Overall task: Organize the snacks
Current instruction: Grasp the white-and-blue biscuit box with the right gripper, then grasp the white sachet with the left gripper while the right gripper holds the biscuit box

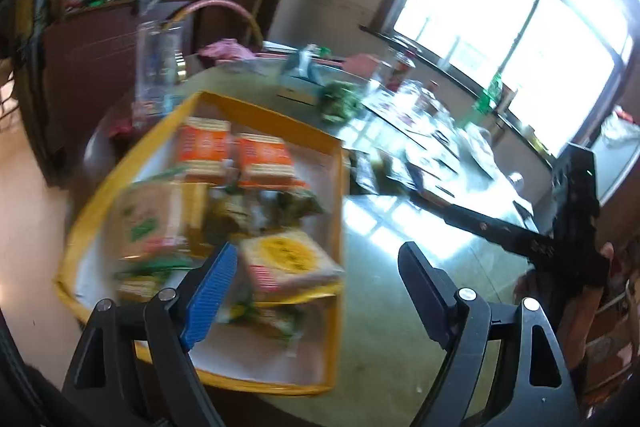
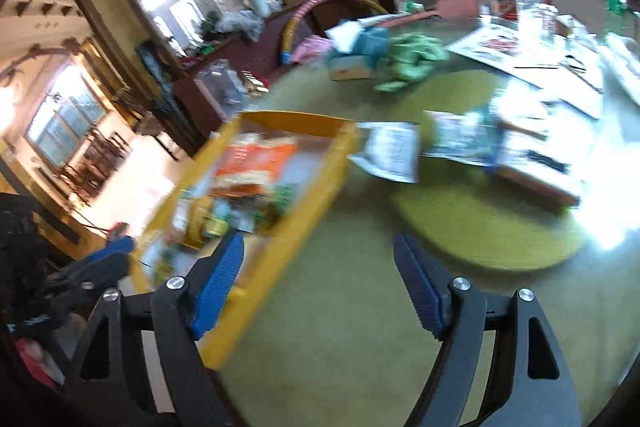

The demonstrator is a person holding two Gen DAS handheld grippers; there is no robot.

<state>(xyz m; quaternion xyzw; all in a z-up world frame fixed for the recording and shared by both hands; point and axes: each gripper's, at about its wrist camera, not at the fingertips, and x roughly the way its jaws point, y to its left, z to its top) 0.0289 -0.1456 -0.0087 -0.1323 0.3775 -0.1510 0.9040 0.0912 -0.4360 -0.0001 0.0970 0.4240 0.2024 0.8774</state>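
Blue-padded left gripper [image 1: 316, 267], jaws spread and empty, hangs over the near right corner of the yellow tray [image 1: 340, 211]. Right gripper [image 2: 320, 259], likewise spread and empty, sits above the table's [image 2: 340, 307] green surface just right of the tray. Tray's long axis runs away from the table edge. Inside, a yellow-labelled pack [image 1: 288, 259] lies nearest; two orange packs [image 1: 236, 151] lie side by side at the far end. Beyond, white packets [image 2: 390, 151] rest on a round green mat [image 2: 480, 227].

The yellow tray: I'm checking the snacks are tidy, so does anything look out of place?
Yes. A white packet lies on the table just outside the yellow tray, by its far corner, while the other snacks sit inside.
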